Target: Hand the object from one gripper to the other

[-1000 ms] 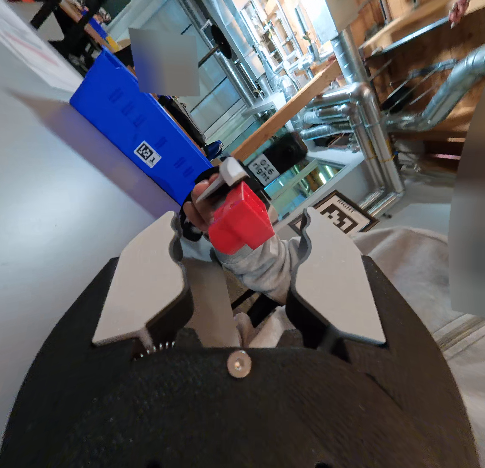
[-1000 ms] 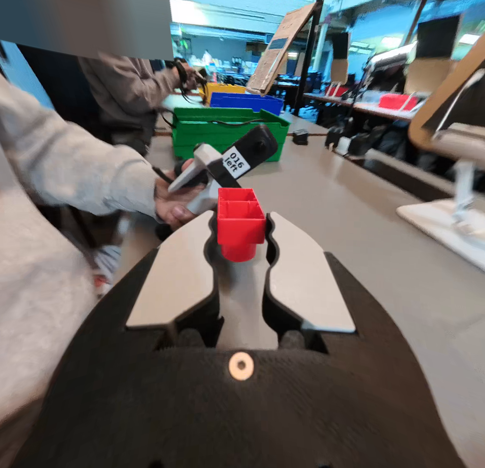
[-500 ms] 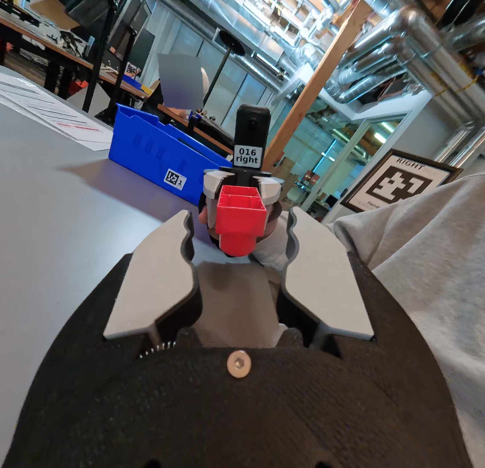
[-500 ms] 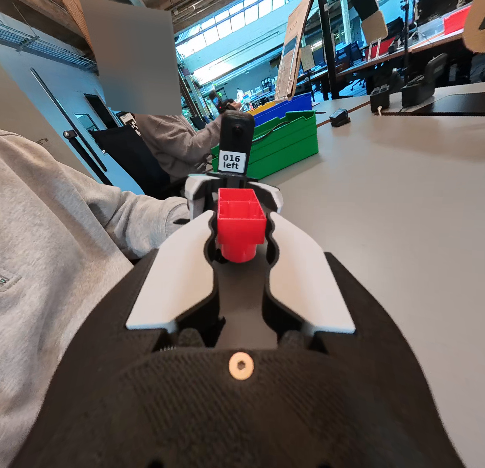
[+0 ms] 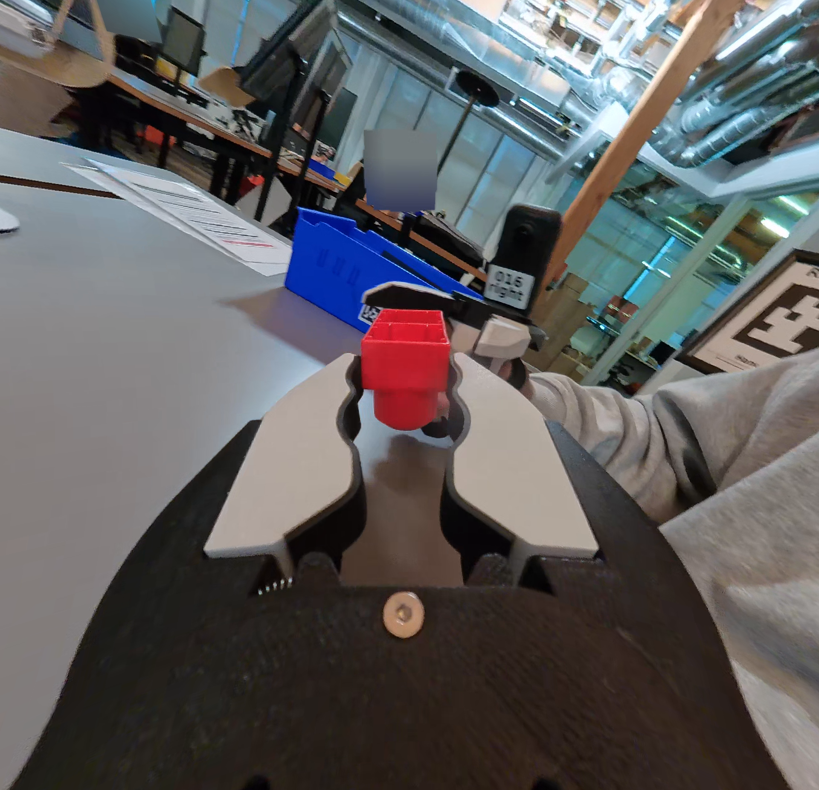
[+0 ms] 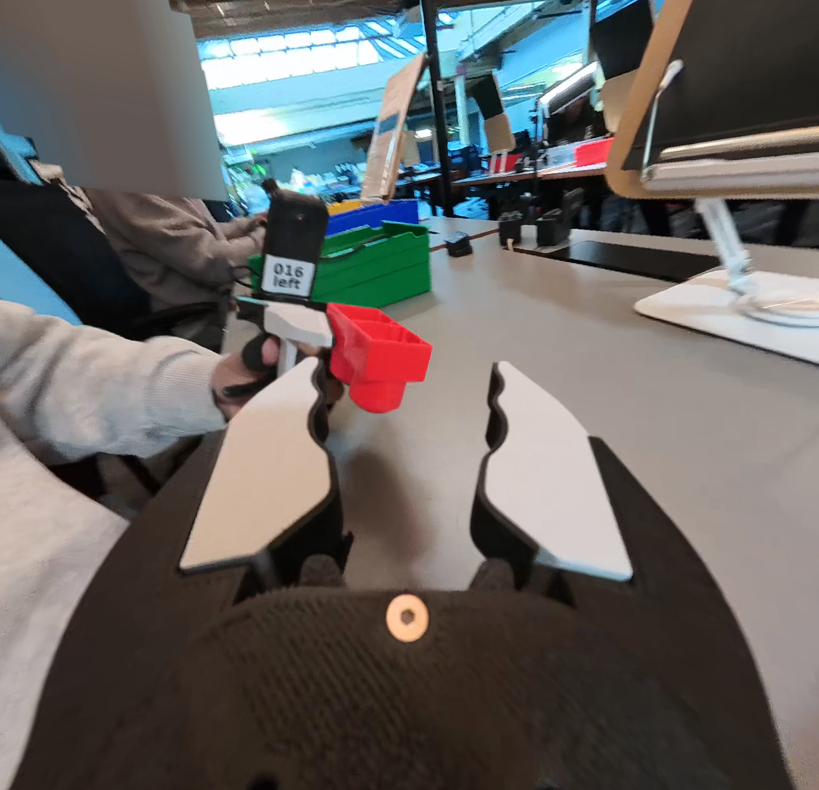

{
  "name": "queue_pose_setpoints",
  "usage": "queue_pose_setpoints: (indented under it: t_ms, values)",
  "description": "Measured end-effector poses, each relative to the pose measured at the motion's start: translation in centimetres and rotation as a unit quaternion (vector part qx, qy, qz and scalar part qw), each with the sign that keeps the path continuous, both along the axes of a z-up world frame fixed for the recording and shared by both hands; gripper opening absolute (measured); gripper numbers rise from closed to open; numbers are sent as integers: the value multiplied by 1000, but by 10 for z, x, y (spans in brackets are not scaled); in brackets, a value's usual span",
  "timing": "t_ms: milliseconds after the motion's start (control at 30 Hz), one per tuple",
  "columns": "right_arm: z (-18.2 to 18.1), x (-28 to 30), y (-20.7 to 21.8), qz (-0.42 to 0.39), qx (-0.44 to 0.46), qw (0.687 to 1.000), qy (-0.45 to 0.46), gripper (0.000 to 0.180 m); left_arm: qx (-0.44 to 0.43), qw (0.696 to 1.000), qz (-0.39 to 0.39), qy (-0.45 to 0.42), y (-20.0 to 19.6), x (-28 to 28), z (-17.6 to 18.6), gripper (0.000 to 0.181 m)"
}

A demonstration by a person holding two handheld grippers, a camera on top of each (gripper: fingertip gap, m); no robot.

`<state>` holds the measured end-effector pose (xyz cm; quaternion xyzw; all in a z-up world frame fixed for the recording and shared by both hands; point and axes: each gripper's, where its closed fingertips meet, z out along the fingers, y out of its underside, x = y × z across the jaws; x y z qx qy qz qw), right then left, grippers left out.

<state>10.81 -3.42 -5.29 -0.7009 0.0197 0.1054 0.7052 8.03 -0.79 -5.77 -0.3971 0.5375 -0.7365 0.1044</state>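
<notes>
Hidden: the round stub under the red object (image 5: 404, 365) is partly masked by the left gripper (image 5: 403, 385) fingertips; the blue bin (image 5: 337, 272) is partly covered by the right gripper (image 5: 483, 325).
Left jaws: nearly closed, clamped on the red object's sides, which is held in the air above the grey surface (image 5: 111, 325).
Right jaws: spread wide and empty in the right wrist view, right gripper (image 6: 405, 390) apart from the red object (image 6: 376, 352).
Change: half a second ago the object was gripped by the right jaws and the left ones were open; the grip is now reversed.
Surroundings: a green bin (image 6: 381, 268) and a monitor stand (image 6: 731, 294) are seen towards the surface's far edge; a paper sheet (image 5: 186, 210) lies behind the blue bin.
</notes>
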Motion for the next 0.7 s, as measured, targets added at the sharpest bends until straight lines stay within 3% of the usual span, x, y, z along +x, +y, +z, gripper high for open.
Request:
queue_pose_setpoints:
  t_ms: [233, 500, 700]
  values:
    - [-22, -1, 8, -72, -93, 982, -149, 43, -52, 996, 62, 25, 23, 9, -1, 37]
    - [-25, -12, 17, -74, -98, 992, -26, 36, -52, 996, 68, 22, 4, 5, 1, 37]
    - [-23, -15, 16, -56, -91, 994, 5, 30, -25, 996, 80, 12, -6, 2, 1, 37]
